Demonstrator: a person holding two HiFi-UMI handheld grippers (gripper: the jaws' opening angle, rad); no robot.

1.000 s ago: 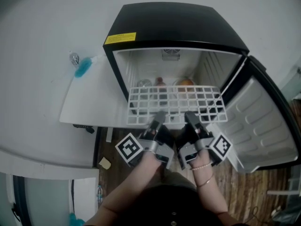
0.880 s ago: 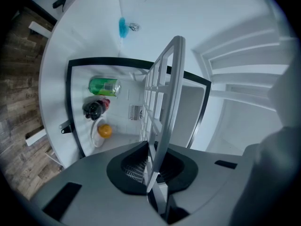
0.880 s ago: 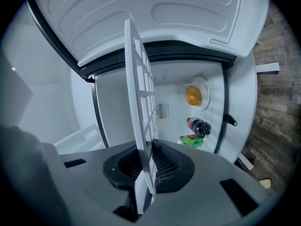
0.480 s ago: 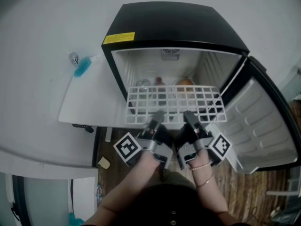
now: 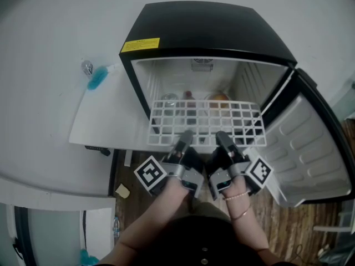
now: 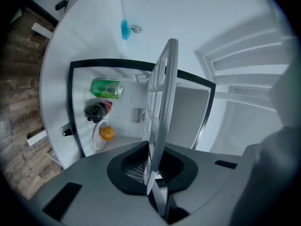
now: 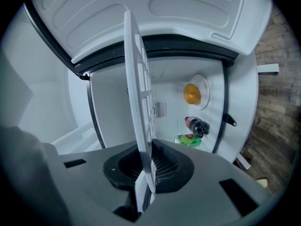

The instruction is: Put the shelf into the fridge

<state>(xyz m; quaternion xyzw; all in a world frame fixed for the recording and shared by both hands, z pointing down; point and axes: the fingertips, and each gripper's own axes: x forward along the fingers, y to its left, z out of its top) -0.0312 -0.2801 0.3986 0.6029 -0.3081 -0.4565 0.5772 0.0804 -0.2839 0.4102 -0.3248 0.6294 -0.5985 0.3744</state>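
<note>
A white wire shelf [image 5: 206, 122] hangs level at the mouth of the small black fridge [image 5: 205, 29], its far edge just inside the opening. My left gripper [image 5: 185, 139] is shut on the shelf's near edge, left of centre. My right gripper [image 5: 223, 139] is shut on the same edge a little to the right. Seen edge-on, the shelf [image 6: 160, 107] runs out from the left gripper [image 6: 151, 166]. In the right gripper view the shelf [image 7: 138, 93] passes between the jaws of my right gripper [image 7: 144, 166] toward the fridge's cavity.
The fridge door [image 5: 308, 148] stands open at the right. On the fridge floor lie a green can [image 6: 106, 88], a dark bottle [image 6: 96, 110] and an orange on a plate [image 6: 106, 133]. A white panel [image 5: 108, 118] lies left of the fridge, with a blue item [image 5: 97, 79] on the white floor.
The shelf and both grippers have edged slightly toward the fridge; the grips are unchanged.
</note>
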